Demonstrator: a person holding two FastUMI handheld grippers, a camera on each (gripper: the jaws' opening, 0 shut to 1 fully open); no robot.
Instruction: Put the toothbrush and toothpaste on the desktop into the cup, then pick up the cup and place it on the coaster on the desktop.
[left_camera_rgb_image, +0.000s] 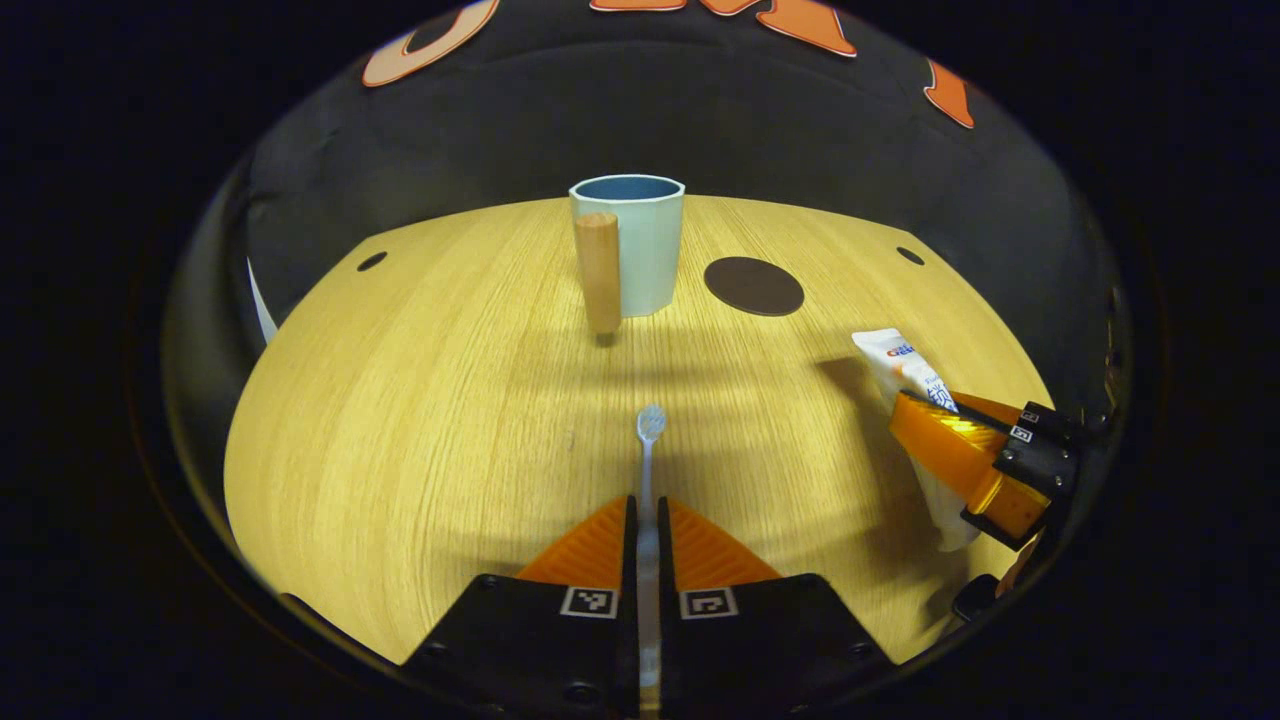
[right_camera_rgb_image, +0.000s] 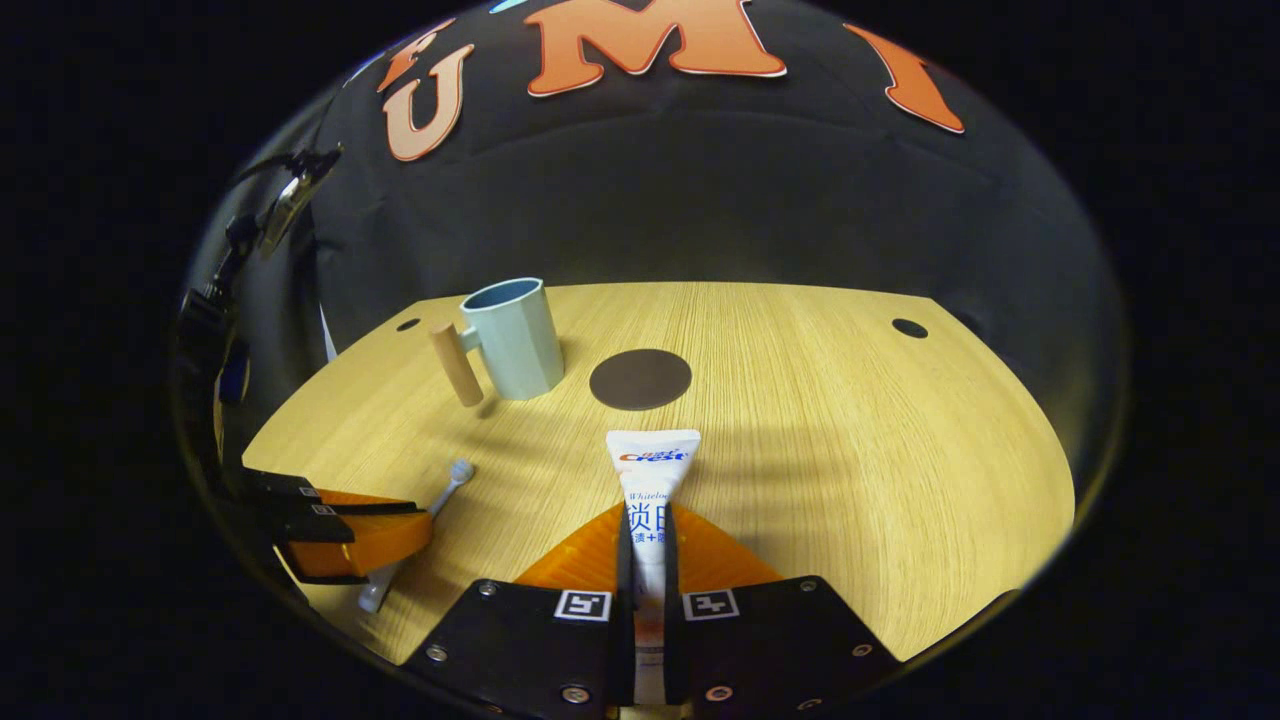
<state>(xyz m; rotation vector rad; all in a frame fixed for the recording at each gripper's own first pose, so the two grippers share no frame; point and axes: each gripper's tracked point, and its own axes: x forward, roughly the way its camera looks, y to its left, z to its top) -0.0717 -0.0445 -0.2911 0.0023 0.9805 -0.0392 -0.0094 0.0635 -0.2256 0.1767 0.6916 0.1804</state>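
A pale blue cup (left_camera_rgb_image: 632, 245) with a wooden handle (left_camera_rgb_image: 599, 270) stands upright at the far middle of the wooden desktop (left_camera_rgb_image: 420, 420); a dark round coaster (left_camera_rgb_image: 753, 285) lies just right of it. My left gripper (left_camera_rgb_image: 647, 515) is shut on the white toothbrush (left_camera_rgb_image: 650, 440), whose head points toward the cup. In the right gripper view, my right gripper (right_camera_rgb_image: 648, 525) is shut on the white toothpaste tube (right_camera_rgb_image: 652, 470), its flat end pointing at the coaster (right_camera_rgb_image: 640, 379). The cup (right_camera_rgb_image: 513, 338) stands left of the coaster there. Each gripper also appears in the other's view: the left gripper (right_camera_rgb_image: 420, 522), the right gripper (left_camera_rgb_image: 915, 420).
Small dark holes (left_camera_rgb_image: 371, 261) (left_camera_rgb_image: 909, 255) sit near the desktop's far corners. The black cloth wall rises right behind the table. A clip-like fixture (right_camera_rgb_image: 290, 195) hangs at the upper left of the right gripper view.
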